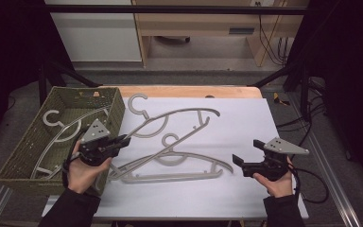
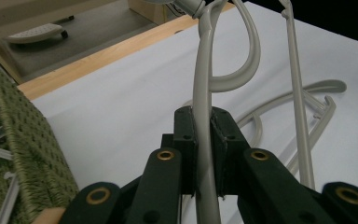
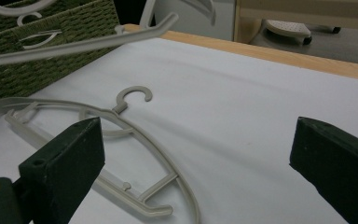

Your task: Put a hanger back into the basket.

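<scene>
Counting three hangers (image 1: 170, 124), one basket (image 1: 28, 156), two hand-held grippers (image 1: 121, 141)

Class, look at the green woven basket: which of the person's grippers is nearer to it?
The left. The left gripper, shut on a hanger, sits just beside the basket. The right gripper is open, far across the white mat.

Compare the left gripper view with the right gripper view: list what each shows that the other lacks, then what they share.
Left gripper view alone: the left gripper with fingers clamped on the grey plastic hanger, lifted off the table.
Right gripper view alone: the right gripper open over the second grey plastic hanger, which lies flat.
Both: the white table cover, the green woven basket and the wooden table edge.
</scene>
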{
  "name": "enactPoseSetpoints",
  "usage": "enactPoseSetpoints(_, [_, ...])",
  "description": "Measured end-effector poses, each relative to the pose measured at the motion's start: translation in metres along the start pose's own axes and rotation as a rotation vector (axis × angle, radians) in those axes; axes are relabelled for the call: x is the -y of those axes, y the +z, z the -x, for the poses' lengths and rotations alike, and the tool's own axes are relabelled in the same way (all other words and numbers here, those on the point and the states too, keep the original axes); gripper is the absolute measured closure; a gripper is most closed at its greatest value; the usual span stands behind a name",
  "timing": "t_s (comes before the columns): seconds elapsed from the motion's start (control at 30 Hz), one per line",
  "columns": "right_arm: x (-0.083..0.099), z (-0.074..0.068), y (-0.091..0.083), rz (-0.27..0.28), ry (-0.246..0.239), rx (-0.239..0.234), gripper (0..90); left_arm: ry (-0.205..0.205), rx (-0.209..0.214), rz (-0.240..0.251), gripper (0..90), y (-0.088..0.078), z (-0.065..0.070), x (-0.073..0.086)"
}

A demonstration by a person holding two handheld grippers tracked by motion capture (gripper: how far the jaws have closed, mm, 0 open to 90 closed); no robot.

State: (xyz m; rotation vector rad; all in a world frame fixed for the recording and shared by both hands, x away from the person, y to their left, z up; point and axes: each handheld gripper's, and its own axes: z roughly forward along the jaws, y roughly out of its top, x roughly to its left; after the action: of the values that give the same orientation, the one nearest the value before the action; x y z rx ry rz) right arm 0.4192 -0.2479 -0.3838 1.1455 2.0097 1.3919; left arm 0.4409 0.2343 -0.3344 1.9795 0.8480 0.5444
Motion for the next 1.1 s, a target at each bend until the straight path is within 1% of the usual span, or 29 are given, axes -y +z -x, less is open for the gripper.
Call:
enactPoseSetpoints(0.23, [0.0, 0.001, 0.0, -0.001, -0.003, -0.001, 3.3, -0.011, -0.036, 0.028, 81.4, -0.017, -0.014, -0.001])
enactPoseSetpoints(0.3, [0.0, 0.001, 0.0, -0.002, -0.004, 0.001, 3.3, -0.004, -0.044, 0.028, 81.4, -0.02, -0.017, -0.003])
enactPoseSetpoints(0.43, [0.0, 0.001, 0.001, -0.004, -0.005, -0.002, 3.3, -0.003, -0.054, 0.053, 81.4, -0.028, -0.022, -0.008])
enactPoseSetpoints(0.47, [0.0, 0.001, 0.001, -0.004, -0.001, 0.001, 3.3, 0.002, -0.056, 0.054, 81.4, -0.03, -0.024, -0.009])
enactPoseSetpoints(0.53, [0.001, 0.001, 0.002, -0.005, 0.0, 0.0, 3.3, -0.011, -0.052, 0.07, 81.4, -0.033, -0.028, -0.01])
enactPoseSetpoints(0.57, [0.001, 0.001, 0.002, -0.006, 0.002, 0.001, 3.3, -0.009, -0.055, 0.072, 81.4, -0.034, -0.03, -0.011])
enactPoseSetpoints(0.63, [0.001, 0.001, 0.002, -0.007, 0.006, -0.001, 3.3, -0.013, -0.053, 0.065, 81.4, -0.037, -0.035, -0.012])
enactPoseSetpoints(0.73, [0.001, 0.001, 0.003, -0.01, 0.002, 0.001, 3.3, -0.003, -0.077, 0.051, 81.4, -0.041, -0.041, -0.016])
enactPoseSetpoints(0.83, [0.001, 0.001, 0.003, -0.009, 0.002, 0.0, 3.3, 0.001, -0.099, 0.038, 81.4, -0.046, -0.05, -0.019])
enactPoseSetpoints(0.87, [0.001, 0.001, 0.003, -0.008, 0.002, 0.001, 3.3, -0.008, -0.103, 0.043, 81.4, -0.048, -0.054, -0.02])
enactPoseSetpoints(0.97, [0.001, 0.002, 0.002, -0.01, 0.002, 0.003, 3.3, -0.007, -0.126, 0.038, 81.4, -0.055, -0.065, -0.022])
enactPoseSetpoints(1.1, [0.001, 0.002, 0.002, -0.011, 0.0, 0.002, 3.3, -0.009, -0.149, 0.051, 81.4, -0.065, -0.078, -0.025])
